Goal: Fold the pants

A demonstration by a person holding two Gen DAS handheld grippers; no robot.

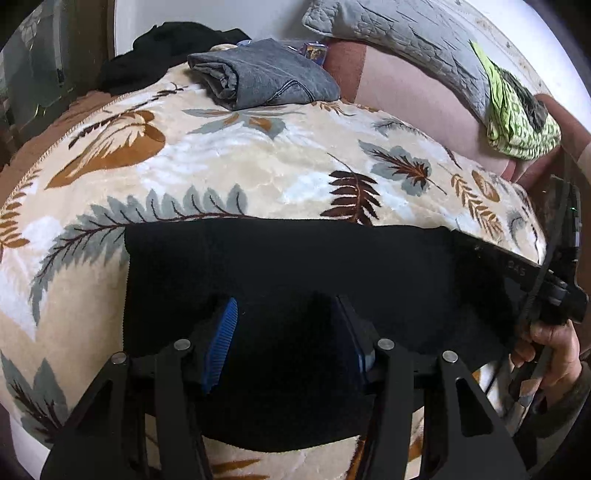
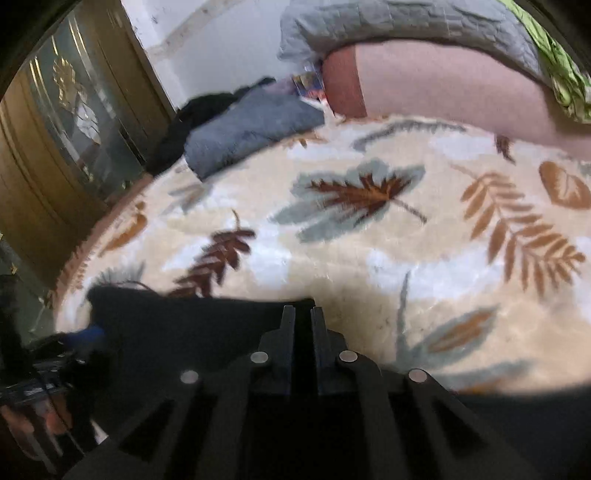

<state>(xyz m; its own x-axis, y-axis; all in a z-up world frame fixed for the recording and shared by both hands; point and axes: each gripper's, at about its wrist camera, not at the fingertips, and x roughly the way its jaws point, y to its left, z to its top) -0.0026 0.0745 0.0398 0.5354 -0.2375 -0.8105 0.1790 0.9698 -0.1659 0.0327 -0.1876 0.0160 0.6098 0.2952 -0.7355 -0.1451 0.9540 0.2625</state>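
Black pants (image 1: 295,266) lie folded flat on a leaf-patterned blanket (image 1: 221,166). My left gripper (image 1: 284,314) is open, its blue-padded fingers (image 1: 221,343) spread over the near part of the pants. My right gripper (image 2: 303,314) is shut, its fingers pressed together on the right edge of the black pants (image 2: 184,332). In the left wrist view the right gripper's body (image 1: 554,288) sits at the pants' right end, held by a hand. In the right wrist view the left gripper's blue pad (image 2: 88,336) shows at far left.
A folded grey garment (image 1: 258,77) and a black cloth heap (image 1: 162,48) lie at the blanket's far side. A grey quilted pillow (image 1: 406,33) and a green patterned cloth (image 1: 517,118) lie behind on a pink sheet. A wooden glass cabinet (image 2: 66,129) stands left.
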